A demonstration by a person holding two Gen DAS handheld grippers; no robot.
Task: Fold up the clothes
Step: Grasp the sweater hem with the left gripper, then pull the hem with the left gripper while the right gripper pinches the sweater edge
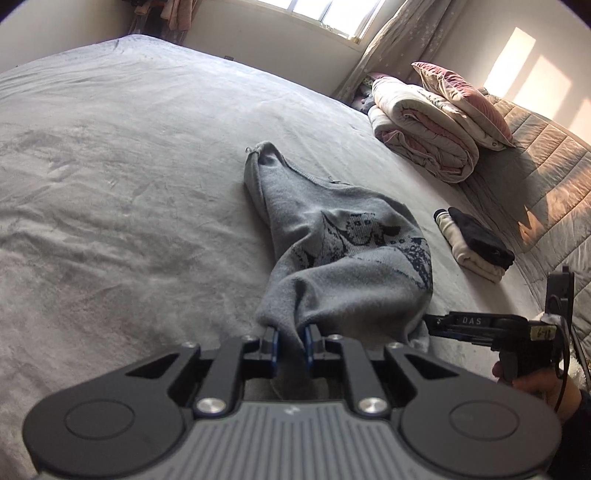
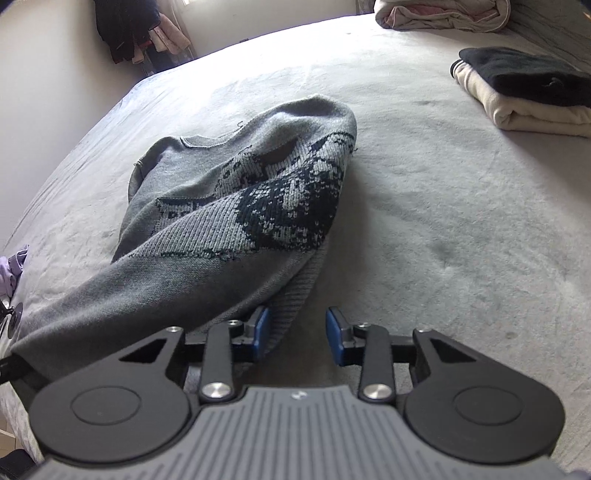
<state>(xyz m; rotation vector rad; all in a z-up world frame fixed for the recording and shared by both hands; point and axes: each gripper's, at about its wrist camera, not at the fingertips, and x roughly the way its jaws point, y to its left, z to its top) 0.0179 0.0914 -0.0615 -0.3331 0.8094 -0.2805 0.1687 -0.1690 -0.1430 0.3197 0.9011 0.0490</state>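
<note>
My left tongs (image 1: 291, 338) sit at the bottom centre of the left wrist view, their blue pads nearly together and pinched on a bunched fold of the grey patterned sweater (image 1: 332, 240). From that pinch the knit rises and trails away toward the middle of the frame, its far end lying on the grey bedspread (image 1: 110, 184).

In the right wrist view my right tongs (image 2: 297, 338) stand partly open at the bottom centre. The ribbed hem of the sweater (image 2: 236, 206) lies against the left pad (image 2: 261, 328), while the right pad is clear of it with bare bedspread (image 2: 443, 229) between, so nothing is clamped there. From the left wrist view I see those same tongs (image 1: 428, 326) at the lower right, tips at the sweater's edge, my hand (image 1: 535, 384) behind them.

Farther off, at the right, a folded stack (image 1: 476, 243) of cream and black clothes rests on the bed. Beyond it, upper right, lie a rolled quilt (image 1: 421, 136) and a pillow (image 1: 461, 99), with a window (image 1: 332, 14) above.
</note>
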